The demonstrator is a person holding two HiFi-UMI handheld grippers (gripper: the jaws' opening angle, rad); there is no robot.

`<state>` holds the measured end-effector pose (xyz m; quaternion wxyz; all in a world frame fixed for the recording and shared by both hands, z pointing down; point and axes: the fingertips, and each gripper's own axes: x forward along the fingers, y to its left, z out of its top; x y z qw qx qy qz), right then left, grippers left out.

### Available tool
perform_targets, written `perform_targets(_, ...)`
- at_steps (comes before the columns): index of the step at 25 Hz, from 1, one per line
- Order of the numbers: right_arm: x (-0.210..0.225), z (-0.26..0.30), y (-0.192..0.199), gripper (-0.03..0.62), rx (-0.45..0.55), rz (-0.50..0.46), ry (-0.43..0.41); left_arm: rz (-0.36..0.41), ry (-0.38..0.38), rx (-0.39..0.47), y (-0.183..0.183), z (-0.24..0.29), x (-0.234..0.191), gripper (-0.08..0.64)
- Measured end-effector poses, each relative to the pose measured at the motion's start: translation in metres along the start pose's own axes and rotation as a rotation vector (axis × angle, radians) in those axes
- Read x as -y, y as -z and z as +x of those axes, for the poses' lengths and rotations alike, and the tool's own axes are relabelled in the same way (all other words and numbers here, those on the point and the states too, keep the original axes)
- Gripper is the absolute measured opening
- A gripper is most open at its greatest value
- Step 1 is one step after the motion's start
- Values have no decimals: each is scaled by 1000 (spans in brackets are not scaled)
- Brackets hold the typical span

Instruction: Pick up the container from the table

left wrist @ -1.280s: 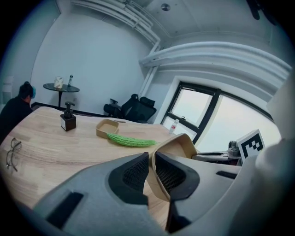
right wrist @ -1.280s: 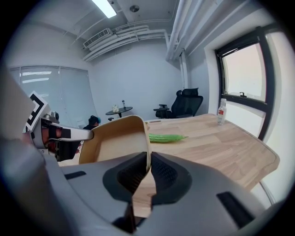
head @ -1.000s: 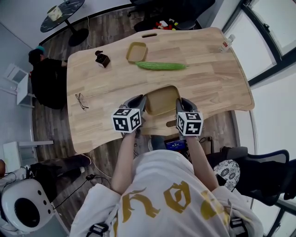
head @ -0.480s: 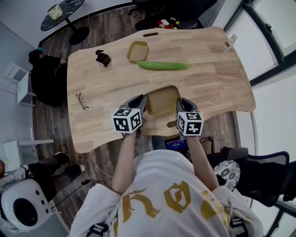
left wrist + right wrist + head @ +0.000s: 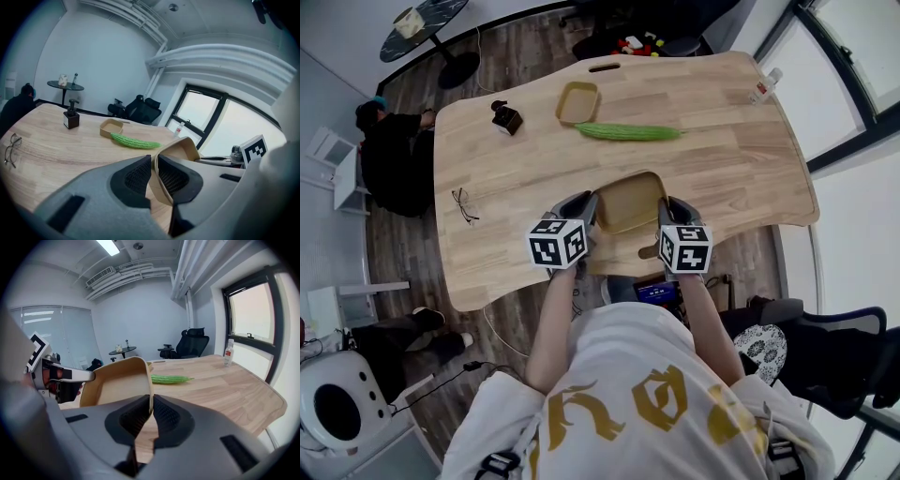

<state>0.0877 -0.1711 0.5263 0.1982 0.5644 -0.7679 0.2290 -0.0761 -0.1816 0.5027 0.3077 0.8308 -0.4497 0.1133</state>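
Note:
A tan, shallow container hangs between my two grippers over the notch in the table's near edge. My left gripper is shut on its left wall. My right gripper is shut on its right wall. In the left gripper view the jaws pinch the thin tan rim, and the container curves away to the right. In the right gripper view the jaws clamp the wall's edge, and the container's open inside faces left, with the other gripper behind it.
On the wooden table lie a green gourd, a smaller tan tray, a black block, glasses and a bottle. A person in black sits at the table's left end.
Both grippers and the container keep the same place. Only things on the floor at the left edge shift slightly.

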Motion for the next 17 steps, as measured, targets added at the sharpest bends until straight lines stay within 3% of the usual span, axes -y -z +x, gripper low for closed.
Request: perform_targets(17,13,17,-5,29,-5,-7,15,-4,14,-15,-5,22,-5,49)
